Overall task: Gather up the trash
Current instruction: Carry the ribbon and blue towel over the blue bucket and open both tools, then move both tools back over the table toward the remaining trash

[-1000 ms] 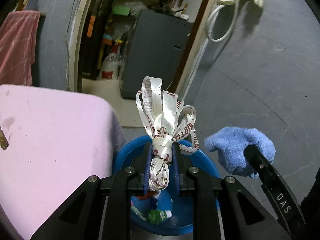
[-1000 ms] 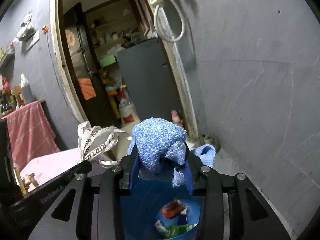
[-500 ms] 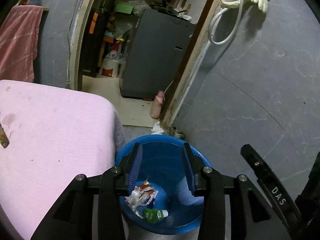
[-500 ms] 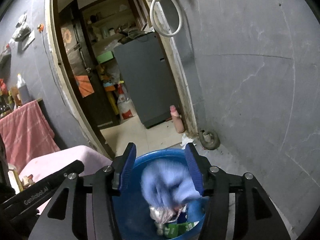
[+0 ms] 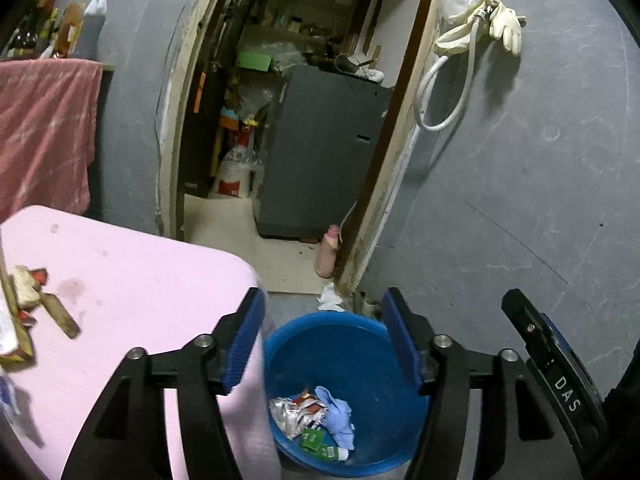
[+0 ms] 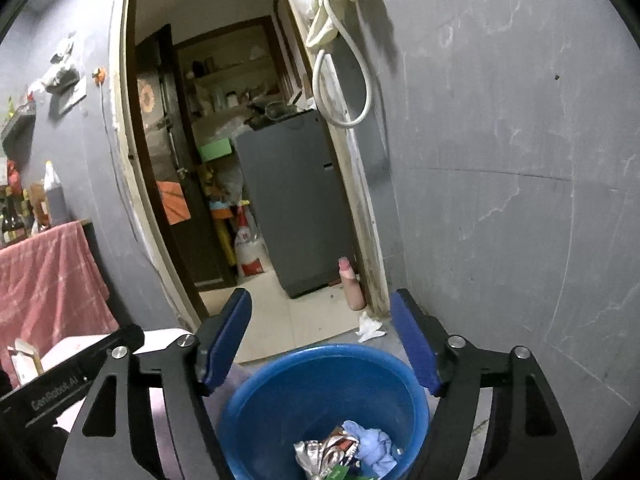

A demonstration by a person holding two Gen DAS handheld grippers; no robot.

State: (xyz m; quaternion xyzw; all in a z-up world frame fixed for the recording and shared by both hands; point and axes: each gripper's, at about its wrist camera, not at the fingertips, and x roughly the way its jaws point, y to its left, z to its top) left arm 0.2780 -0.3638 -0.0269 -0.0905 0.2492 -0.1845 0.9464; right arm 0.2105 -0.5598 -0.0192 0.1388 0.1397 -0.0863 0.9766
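- Blue bucket [image 5: 360, 344] on the floor, mouth up, low rim cut off by the picture edge in both views.
- Inside the bucket: blue cloth [image 5: 338, 420], shiny wrapper [image 5: 290, 414], small green pack [image 5: 314, 438], all in a jumble; no clear long side on any.
- More trash under the heap hard to make out.
- Above the bucket: left gripper [image 5: 324, 344], jaws apart and opening, nothing between them.
- Also above the bucket: right gripper [image 6: 320, 340], jaws apart and opening, nothing held.
- Left of the bucket: pink table [image 5: 132, 280], touching or just beside, hard to tell.
- On the table, far from the bucket: brown scraps [image 5: 44, 304], partly cut off.
- Behind the bucket: white crumpled paper [image 5: 330, 300] on the floor.
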